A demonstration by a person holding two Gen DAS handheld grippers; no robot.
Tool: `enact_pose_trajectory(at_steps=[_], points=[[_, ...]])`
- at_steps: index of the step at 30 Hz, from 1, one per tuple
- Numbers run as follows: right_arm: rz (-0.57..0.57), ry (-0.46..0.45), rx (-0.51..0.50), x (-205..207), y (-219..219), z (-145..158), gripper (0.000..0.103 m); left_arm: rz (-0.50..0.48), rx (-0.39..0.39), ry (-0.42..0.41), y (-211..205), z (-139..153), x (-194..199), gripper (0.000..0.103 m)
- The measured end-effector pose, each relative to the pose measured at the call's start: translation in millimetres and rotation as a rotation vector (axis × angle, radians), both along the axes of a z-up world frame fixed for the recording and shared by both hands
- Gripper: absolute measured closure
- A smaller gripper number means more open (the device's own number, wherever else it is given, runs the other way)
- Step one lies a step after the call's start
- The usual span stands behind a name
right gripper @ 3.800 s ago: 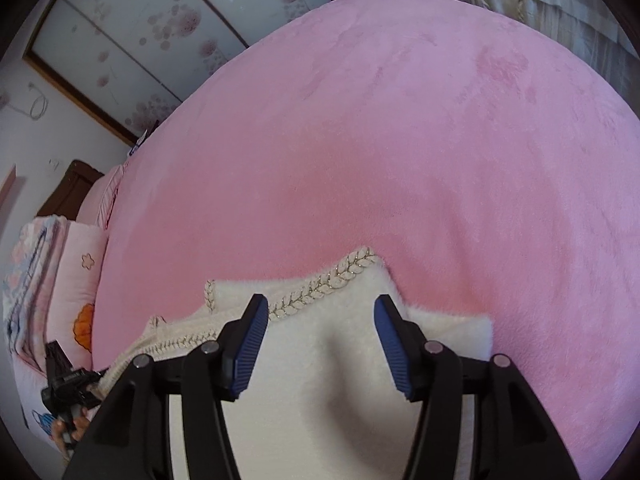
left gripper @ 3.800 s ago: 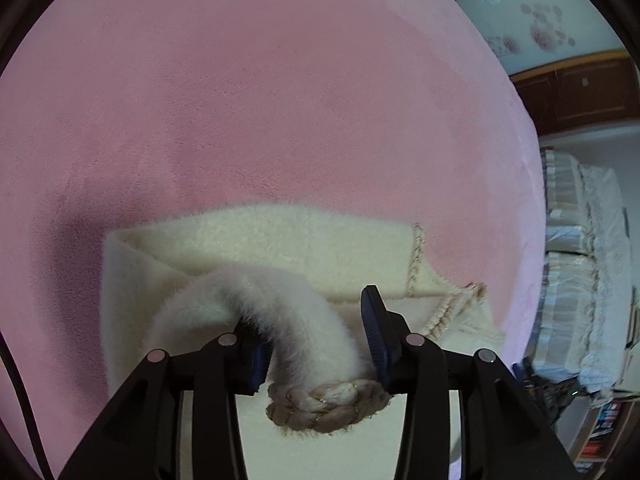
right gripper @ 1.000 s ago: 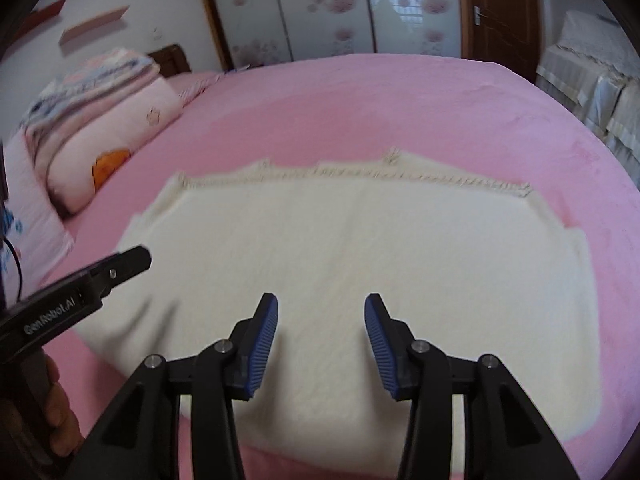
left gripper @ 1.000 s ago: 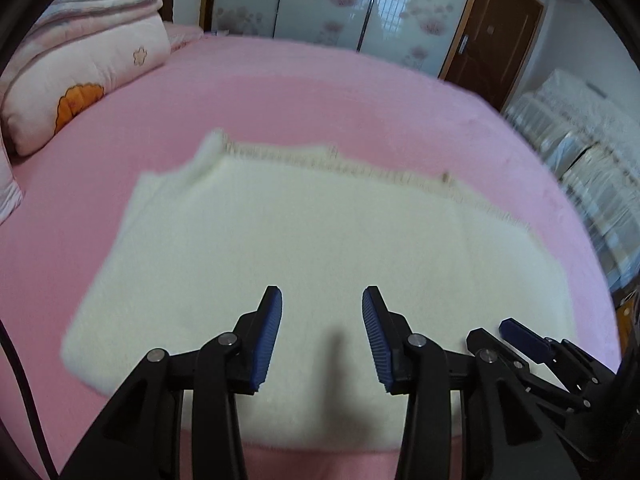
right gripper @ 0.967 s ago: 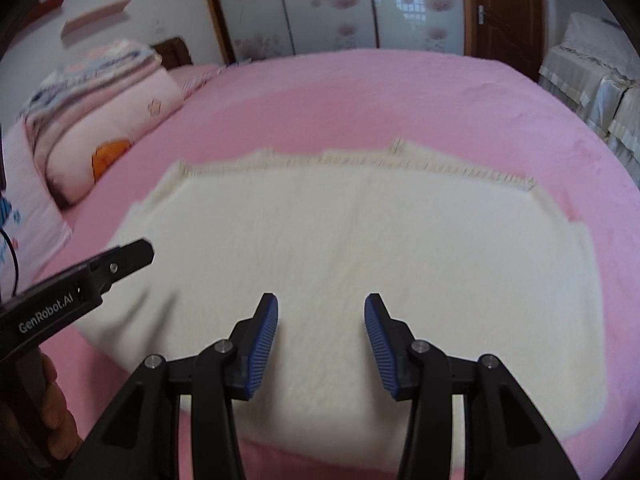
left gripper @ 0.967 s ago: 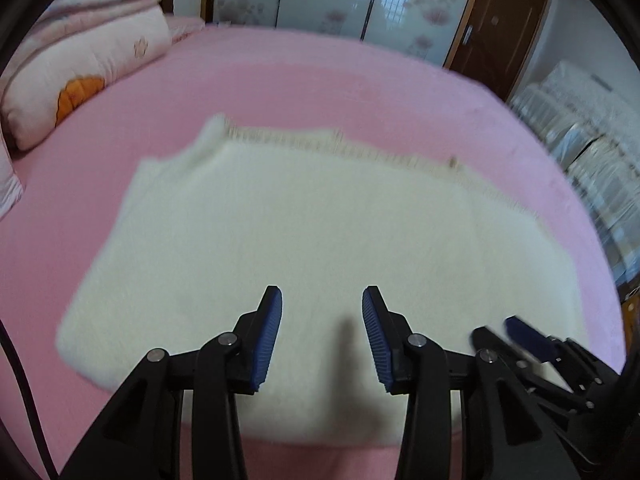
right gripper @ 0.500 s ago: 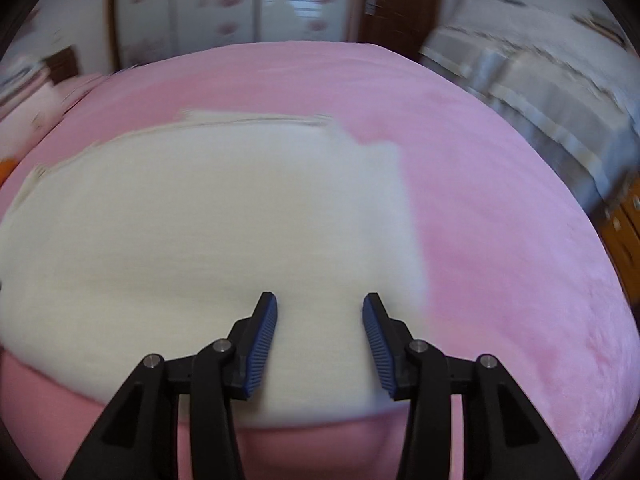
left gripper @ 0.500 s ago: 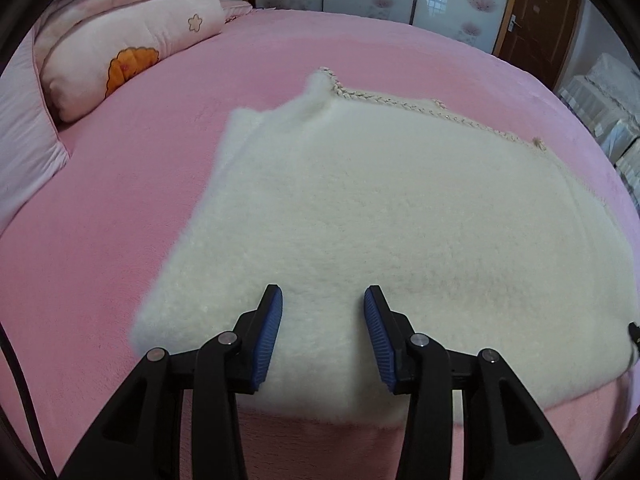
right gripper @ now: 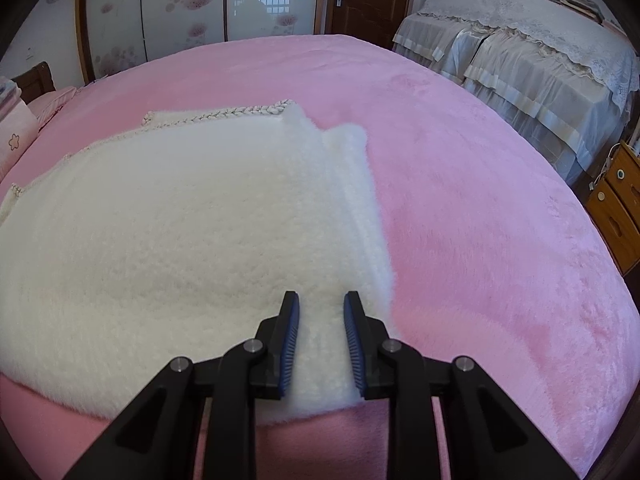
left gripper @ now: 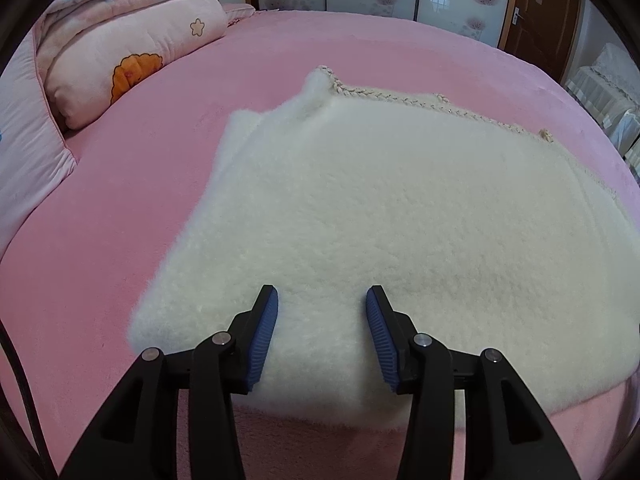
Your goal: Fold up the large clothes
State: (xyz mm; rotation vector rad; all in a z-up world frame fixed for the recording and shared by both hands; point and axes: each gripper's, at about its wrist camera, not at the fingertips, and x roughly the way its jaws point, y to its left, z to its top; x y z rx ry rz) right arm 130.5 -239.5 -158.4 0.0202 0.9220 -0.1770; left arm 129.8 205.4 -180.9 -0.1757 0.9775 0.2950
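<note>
A fluffy cream-white garment (left gripper: 380,220) with a braided trim along its far edge lies folded flat on the pink bed. My left gripper (left gripper: 322,300) is open, over the garment's near left part, empty. The garment also shows in the right wrist view (right gripper: 180,232). My right gripper (right gripper: 320,304) is over the near right corner, just inside the right edge. Its jaws are partly closed with a narrow gap, and nothing shows between them.
The pink bedspread (right gripper: 480,200) spreads around the garment. Pink pillows and folded quilts (left gripper: 120,40) are stacked at the far left. A covered sofa (right gripper: 540,52) and a wooden cabinet (right gripper: 616,208) stand to the right. Sliding doors and a wooden door are behind.
Both grippers have drawn apart, the left toward the garment's left end and the right toward its right end. The right gripper's jaws have narrowed in the last half second.
</note>
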Motion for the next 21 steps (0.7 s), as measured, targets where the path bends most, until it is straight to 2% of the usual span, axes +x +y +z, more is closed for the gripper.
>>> enact_pose_trajectory(at_steps=[3, 6, 9, 14, 15, 17, 21], points=[[-0.011, 0.036, 0.038, 0.3, -3.2, 6.2, 0.079, 0.009, -0.053, 0.003, 1.1, 6.3, -2.6, 0.046], [-0.014, 0.052, 0.120, -8.2, -6.5, 16.9, 0.078, 0.010, -0.064, 0.003, -3.4, 18.0, -12.1, 0.045], [-0.003, 0.048, 0.156, -22.8, -4.3, 29.8, 0.078, -0.005, -0.073, -0.017, -8.2, 34.7, -24.5, 0.044], [0.035, 0.003, 0.120, -49.6, 6.3, 58.1, 0.076, 0.002, -0.043, -0.055, -13.4, 71.8, -47.8, 0.027], [0.040, -0.002, 0.110, -54.2, 8.2, 63.6, 0.068, 0.003, -0.041, -0.061, -14.1, 79.0, -52.2, 0.027], [0.048, -0.023, 0.092, -65.0, 11.8, 76.8, 0.064, -0.004, -0.040, -0.070, -15.5, 92.9, -60.8, 0.027], [0.085, -0.068, 0.080, -85.6, 21.3, 104.4, 0.064, -0.036, -0.039, -0.113, -21.7, 121.5, -84.8, 0.027]])
